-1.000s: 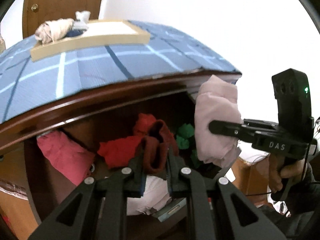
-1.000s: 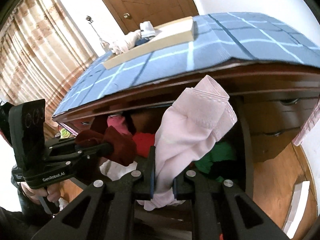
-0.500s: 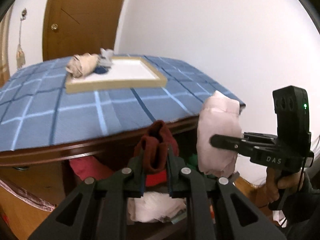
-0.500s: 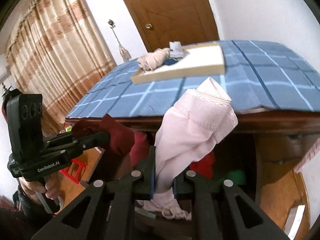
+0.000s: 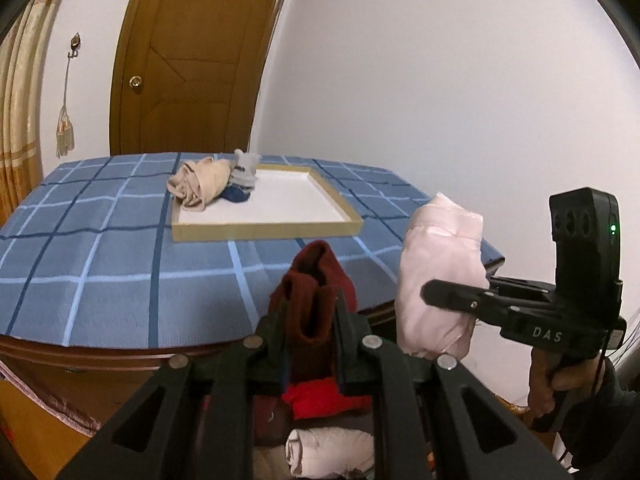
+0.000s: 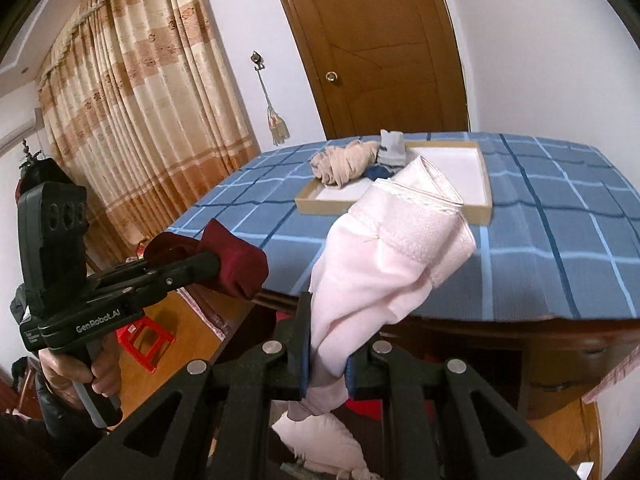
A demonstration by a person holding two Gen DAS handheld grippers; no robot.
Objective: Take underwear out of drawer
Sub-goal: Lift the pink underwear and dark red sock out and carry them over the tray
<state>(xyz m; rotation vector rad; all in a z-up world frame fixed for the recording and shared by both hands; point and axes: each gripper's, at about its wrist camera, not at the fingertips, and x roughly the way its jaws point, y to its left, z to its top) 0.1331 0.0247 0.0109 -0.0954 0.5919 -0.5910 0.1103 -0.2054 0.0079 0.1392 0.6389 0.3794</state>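
Observation:
My left gripper (image 5: 310,320) is shut on a dark red piece of underwear (image 5: 316,276), held just above the front edge of the dresser top. To its right, my right gripper (image 5: 430,292) is shut on a pale pink piece of underwear (image 5: 436,264). In the right wrist view the pink underwear (image 6: 392,248) stands up out of the right gripper (image 6: 326,344) and hangs below it. The left gripper (image 6: 212,260) shows there with the dark red underwear (image 6: 236,268). Below both lies the open drawer (image 6: 480,364), with a red garment (image 5: 320,400) and a pale rolled cloth (image 5: 328,452) in it.
A blue checked cloth (image 5: 100,272) covers the dresser top. On it sits a shallow wooden tray (image 5: 264,232) holding a beige garment (image 5: 200,184) and small grey and dark blue ones. A door (image 5: 188,80) and curtains (image 6: 140,120) stand behind. A red stool (image 6: 146,344) is on the floor at left.
Both grippers have risen with their garments from in front of the open drawer to above the dresser's front edge. The tray and the cloth top now show from above.

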